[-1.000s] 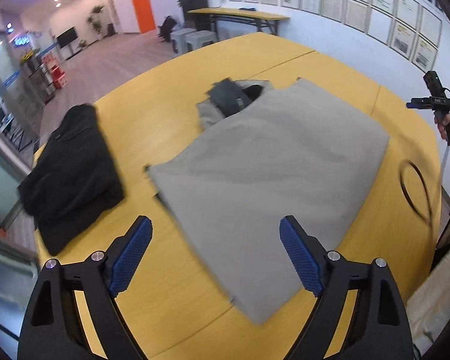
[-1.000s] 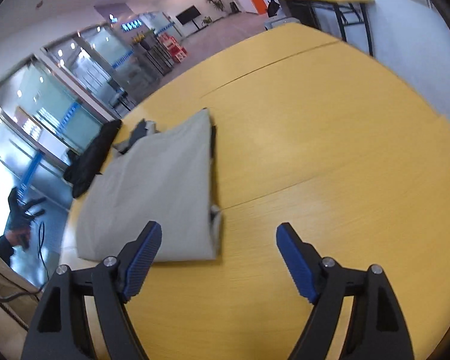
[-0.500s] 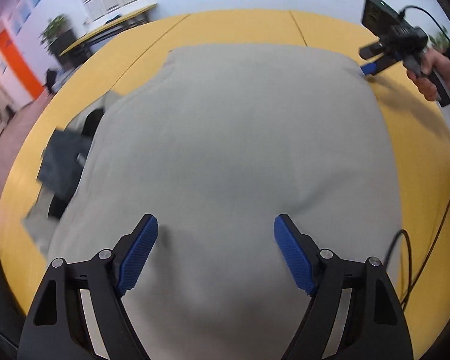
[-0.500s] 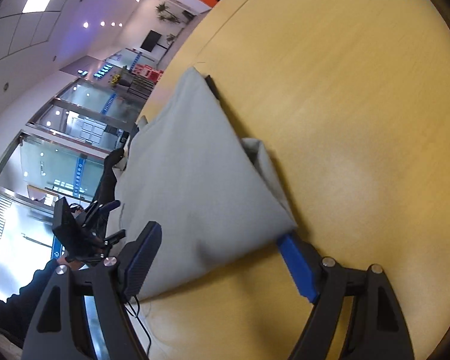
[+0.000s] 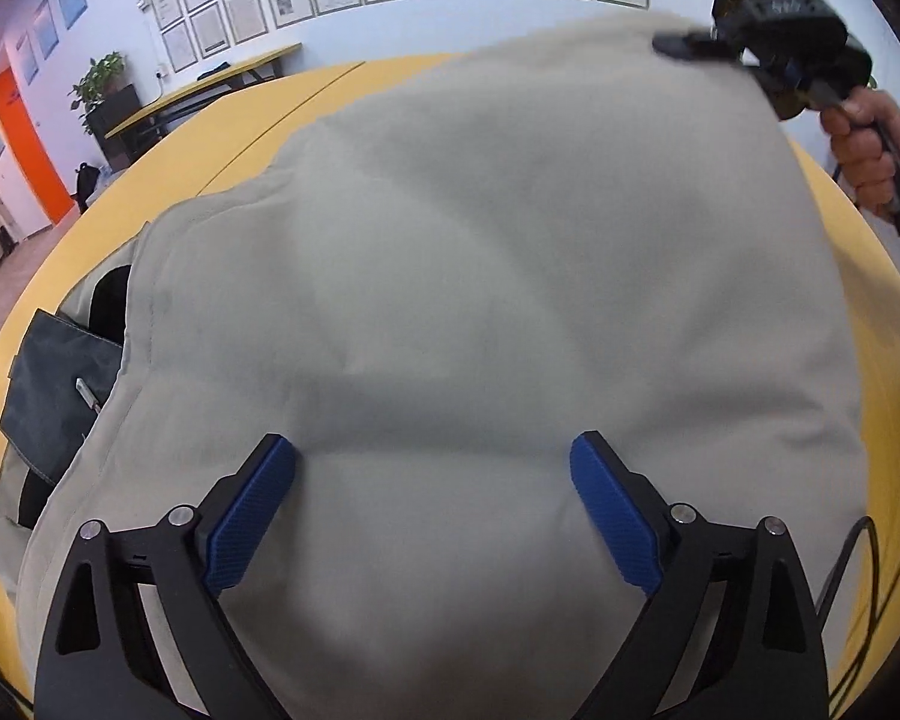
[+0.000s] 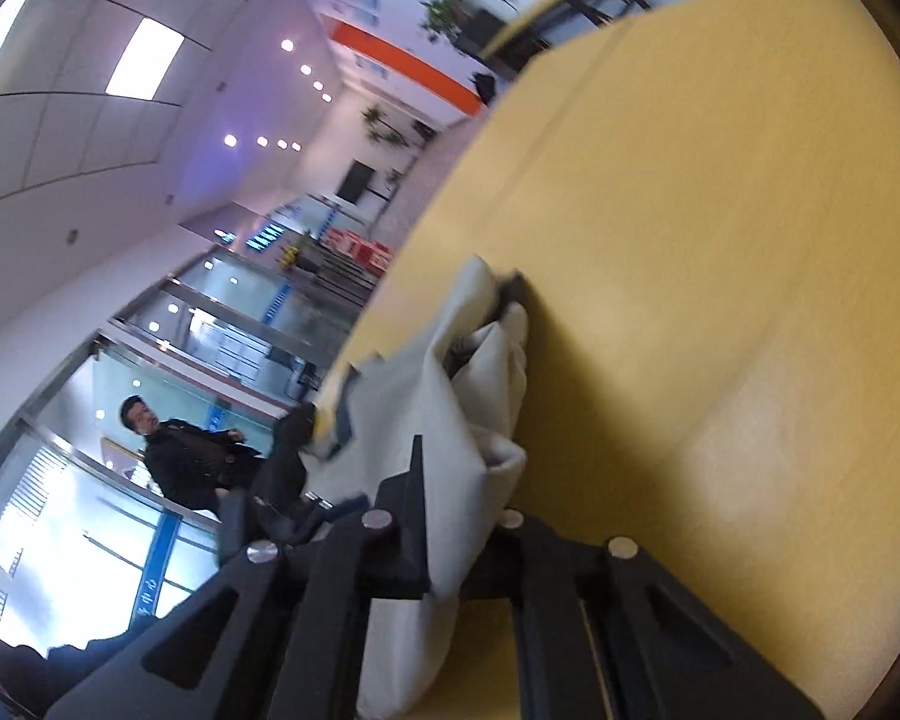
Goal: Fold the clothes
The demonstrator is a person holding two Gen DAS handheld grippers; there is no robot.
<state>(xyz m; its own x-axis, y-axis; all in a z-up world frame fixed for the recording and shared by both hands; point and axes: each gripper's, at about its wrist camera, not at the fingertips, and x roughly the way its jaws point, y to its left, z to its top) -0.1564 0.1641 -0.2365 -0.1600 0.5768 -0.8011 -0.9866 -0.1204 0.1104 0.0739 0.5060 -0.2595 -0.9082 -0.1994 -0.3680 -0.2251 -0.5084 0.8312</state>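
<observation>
The grey garment pretty much fills the left wrist view, a soft matte cloth lying in broad rounded billows over the yellow bench, with a stitched seam running down its left edge. At lower left of that frame a darker slate-blue piece with a little metal zipper pull pokes out from under it.

The left gripper sits at the bottom of the frame, black frame arms with ribbed blue pads. Its fingers have just been opening and now stand wide apart over the cloth, pinching nothing.

At upper right of the same view the right gripper is at the far corner of the garment, and that corner looks lifted off the bench. A person's hand is wrapped around its handle, cable trailing down.

From the right wrist view, the right gripper has just snapped its fingers together and they're clamped on the grey garment. The cloth bunches into soft folds and runs straight down between the black fingers in the lower middle of the frame. The bench is smooth, slightly glossy yellow laminate filling the right half. The view's tilted and a bit blurry. A person in dark clothing stands behind the glass at lower left.
</observation>
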